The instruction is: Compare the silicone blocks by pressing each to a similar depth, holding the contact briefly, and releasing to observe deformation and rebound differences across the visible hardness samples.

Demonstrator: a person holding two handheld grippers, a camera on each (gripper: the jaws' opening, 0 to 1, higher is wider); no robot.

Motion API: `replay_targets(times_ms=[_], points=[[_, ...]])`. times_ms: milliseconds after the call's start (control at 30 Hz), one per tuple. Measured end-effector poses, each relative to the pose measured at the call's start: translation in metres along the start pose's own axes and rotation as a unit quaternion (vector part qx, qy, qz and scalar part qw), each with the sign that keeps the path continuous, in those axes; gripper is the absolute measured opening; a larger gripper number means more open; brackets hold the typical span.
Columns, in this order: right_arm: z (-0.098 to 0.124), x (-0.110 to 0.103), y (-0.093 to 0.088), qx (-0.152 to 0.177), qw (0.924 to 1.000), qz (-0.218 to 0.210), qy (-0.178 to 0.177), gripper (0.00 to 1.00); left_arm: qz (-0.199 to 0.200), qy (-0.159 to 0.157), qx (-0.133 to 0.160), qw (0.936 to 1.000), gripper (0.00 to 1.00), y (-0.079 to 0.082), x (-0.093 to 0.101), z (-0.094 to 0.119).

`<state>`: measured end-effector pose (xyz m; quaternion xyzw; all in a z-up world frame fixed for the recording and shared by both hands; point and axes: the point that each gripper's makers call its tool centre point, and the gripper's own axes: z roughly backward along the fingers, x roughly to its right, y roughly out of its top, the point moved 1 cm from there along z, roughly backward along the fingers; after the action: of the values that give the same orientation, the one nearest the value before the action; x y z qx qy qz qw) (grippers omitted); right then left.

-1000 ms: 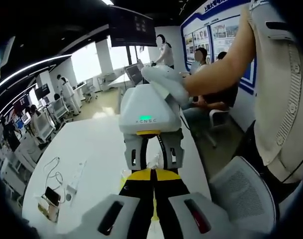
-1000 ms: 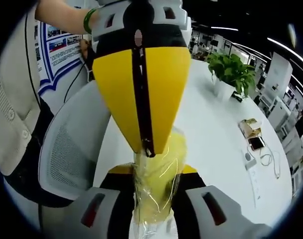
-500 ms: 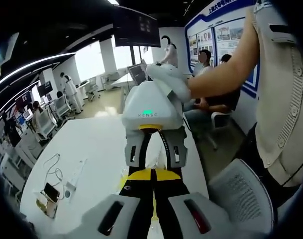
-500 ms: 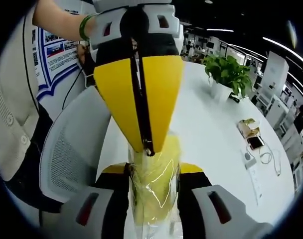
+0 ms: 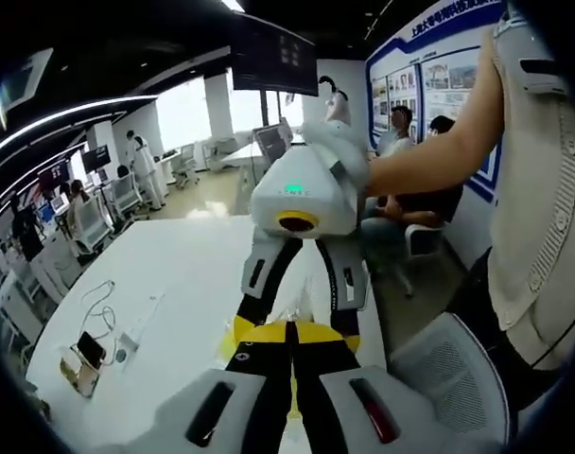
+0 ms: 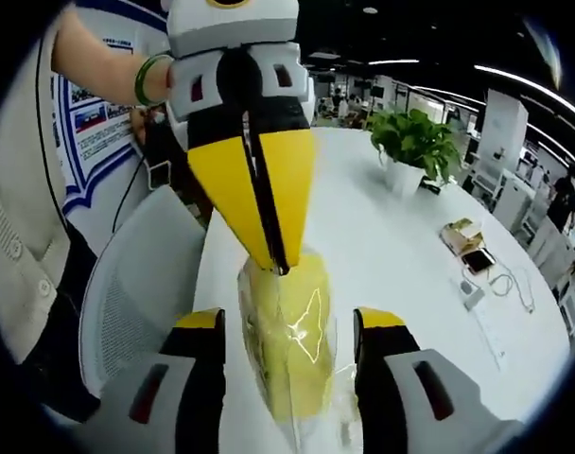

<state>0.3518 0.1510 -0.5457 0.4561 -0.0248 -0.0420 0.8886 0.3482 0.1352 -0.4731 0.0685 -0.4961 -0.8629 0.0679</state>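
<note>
A yellow silicone block (image 6: 292,350) in clear plastic wrap sits upright between the two jaws of my right gripper (image 6: 287,317), which stand open and apart from its sides. My left gripper (image 6: 273,265) comes in from above with its yellow jaws shut, the tip pinching the wrap at the block's top end. In the left gripper view my left gripper (image 5: 289,326) is shut at the bottom. Facing it is my right gripper (image 5: 292,317), fingers spread, with the wrapped block (image 5: 292,305) between them.
A long white table (image 6: 410,246) lies below, with a potted plant (image 6: 415,142) and a phone with cables (image 6: 477,260) further along. A grey mesh chair (image 6: 136,293) stands at the table's edge beside the person holding the grippers. People sit and stand behind.
My right gripper's jaws have opened off the yellow block, which they squeezed before. The left gripper stays shut at the block's top. Both views have drawn back a little.
</note>
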Motion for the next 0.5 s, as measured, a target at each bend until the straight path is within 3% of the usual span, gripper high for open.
replay_targets(times_ms=[300,500], points=[[0.007,0.001,-0.009,0.027,0.9976,-0.042,-0.048,0.57,0.028,0.011,0.009,0.9995,0.00,-0.007,-0.001,0.002],[0.017,0.005,-0.012,0.064,0.9905,-0.083,-0.089,0.61,0.060,0.034,0.020,0.9974,0.00,-0.013,-0.007,0.004]])
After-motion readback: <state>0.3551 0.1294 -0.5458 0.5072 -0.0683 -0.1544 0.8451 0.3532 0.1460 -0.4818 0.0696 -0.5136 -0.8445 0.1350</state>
